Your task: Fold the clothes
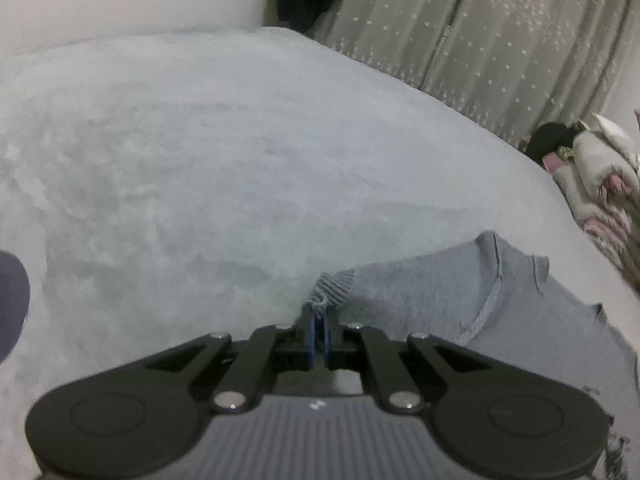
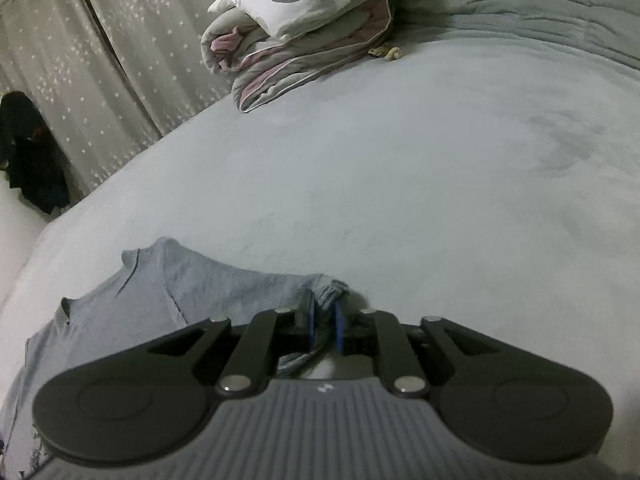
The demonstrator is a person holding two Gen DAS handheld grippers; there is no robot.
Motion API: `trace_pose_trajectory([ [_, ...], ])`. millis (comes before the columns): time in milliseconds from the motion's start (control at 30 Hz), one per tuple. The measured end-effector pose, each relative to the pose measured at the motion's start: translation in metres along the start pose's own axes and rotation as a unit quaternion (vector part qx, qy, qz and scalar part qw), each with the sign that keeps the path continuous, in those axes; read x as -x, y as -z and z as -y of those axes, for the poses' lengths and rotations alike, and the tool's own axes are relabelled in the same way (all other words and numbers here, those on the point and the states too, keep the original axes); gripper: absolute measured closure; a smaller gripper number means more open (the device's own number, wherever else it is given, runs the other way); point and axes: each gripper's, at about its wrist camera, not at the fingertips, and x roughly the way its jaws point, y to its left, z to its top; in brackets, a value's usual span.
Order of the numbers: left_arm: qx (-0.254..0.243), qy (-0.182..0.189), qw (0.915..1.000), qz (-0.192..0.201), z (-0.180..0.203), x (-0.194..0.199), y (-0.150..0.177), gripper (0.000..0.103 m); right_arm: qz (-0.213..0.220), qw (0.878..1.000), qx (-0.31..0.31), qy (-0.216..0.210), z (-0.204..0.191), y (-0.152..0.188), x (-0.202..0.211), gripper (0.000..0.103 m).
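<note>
- Your left gripper (image 1: 319,326) has its jaws pinched nearly together on a ribbed cuff (image 1: 332,287) of the grey sweatshirt (image 1: 500,320); the garment spreads to the right of those jaws, flat on the bed (image 1: 220,160).
- Your right gripper (image 2: 325,326) grips the other ribbed cuff (image 2: 330,290) with its jaws a little apart, cloth bunched between them; here the sweatshirt (image 2: 132,304) lies to the left of the jaws.
- Ahead of both jaws the pale bed cover is bare.
- Far ahead and left of your right jaws sits a stack of folded bedding (image 2: 296,32), with a starred curtain (image 2: 80,60) beyond the bed edge.
- A dark item (image 1: 12,304) left of your left jaws is cut off by the frame; you cannot tell what it is.
- The sweatshirt's lower part is hidden under both gripper bodies.
</note>
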Motion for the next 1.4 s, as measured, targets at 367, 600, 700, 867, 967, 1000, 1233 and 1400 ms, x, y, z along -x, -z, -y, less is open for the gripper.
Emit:
trace_pose_trajectory([
  [367, 0.037, 0.061, 0.9958, -0.057, -0.022, 0.034, 0.018, 0.086, -0.035, 0.998, -0.002, -0.043, -0.005, 0.005, 0.028, 0.046],
  [600, 0.046, 0.099, 0.9896, -0.094, -0.032, 0.066, 0.048, 0.086, -0.062, 0.996, -0.003, -0.058, 0.001, 0.032, 0.067, 0.052],
  [700, 0.052, 0.113, 0.9867, -0.105, -0.038, 0.081, 0.062, 0.086, -0.07, 0.995, -0.007, -0.063, 0.003, 0.043, 0.085, 0.055],
  [867, 0.062, 0.138, 0.9807, -0.124, -0.048, 0.108, 0.088, 0.086, -0.081, 0.994, -0.018, -0.072, 0.011, 0.065, 0.116, 0.055],
  [967, 0.064, 0.15, 0.9777, -0.133, -0.052, 0.124, 0.104, 0.086, -0.084, 0.993, -0.03, -0.079, 0.017, 0.081, 0.136, 0.056],
  [1000, 0.066, 0.153, 0.9767, -0.135, -0.054, 0.129, 0.108, 0.086, -0.085, 0.993, -0.032, -0.081, 0.019, 0.086, 0.142, 0.056],
  [1233, 0.106, 0.178, 0.9669, -0.15, -0.065, 0.149, 0.126, 0.086, -0.091, 0.991, -0.047, -0.088, 0.022, 0.104, 0.166, 0.06],
  [1400, 0.124, 0.194, 0.9601, -0.159, -0.07, 0.156, 0.135, 0.086, -0.093, 0.99, -0.049, -0.089, 0.022, 0.11, 0.174, 0.06],
])
